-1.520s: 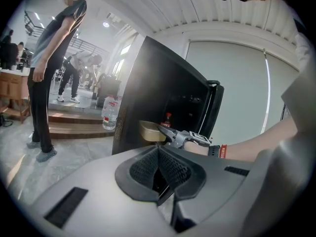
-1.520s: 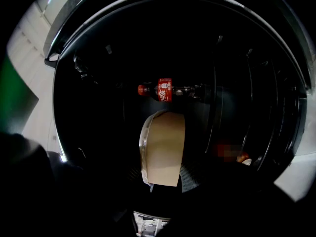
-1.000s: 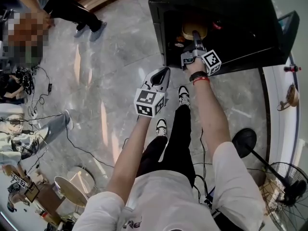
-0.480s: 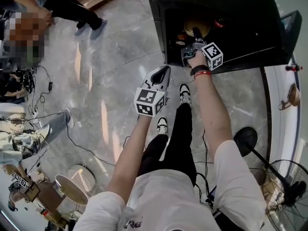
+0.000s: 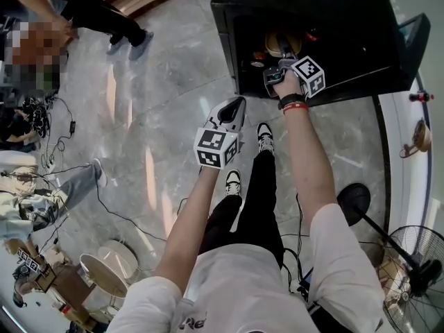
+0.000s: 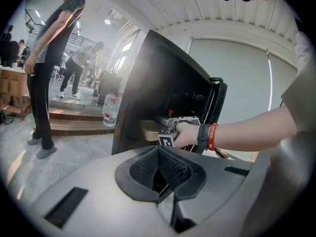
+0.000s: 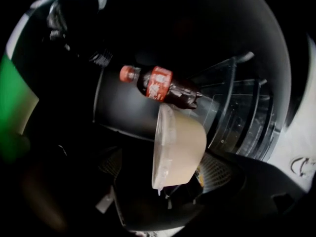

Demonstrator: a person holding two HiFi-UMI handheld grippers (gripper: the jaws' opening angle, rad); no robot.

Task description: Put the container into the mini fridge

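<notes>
- On my far left in the head view, the pale marbled floor (image 5: 159,82) carries a tangle of black cables (image 5: 41,116).
- My left gripper (image 5: 234,108) hangs over that floor, outside and just in front of the mini fridge (image 5: 347,19). In the left gripper view its two ribbed black pads are pressed together with nothing between them.
- To the right of it, my right gripper (image 5: 283,47) reaches in through the open front of the black fridge, with its marker cube just outside the opening.
- The container (image 7: 177,147) sits inside the fridge, between the right gripper's jaws.
- It is a round, shallow tub with cloudy beige walls and a clear lid whose rim stands out a little past the body. A small tab of the lid sticks out at its edge. In the right gripper view it shows side-on, lid to the left.
- The right gripper's jaws are opening. The left pad stands clear of the lid, and the meshed right pad lies close by the tub's base. I cannot tell whether it touches.
- Beyond the tub is a cola bottle (image 7: 160,87) with a red cap and red label, and to its right the clear door shelf (image 7: 242,112).
- On the far right of the head view a black fan (image 5: 416,255) stands on the floor.
</notes>
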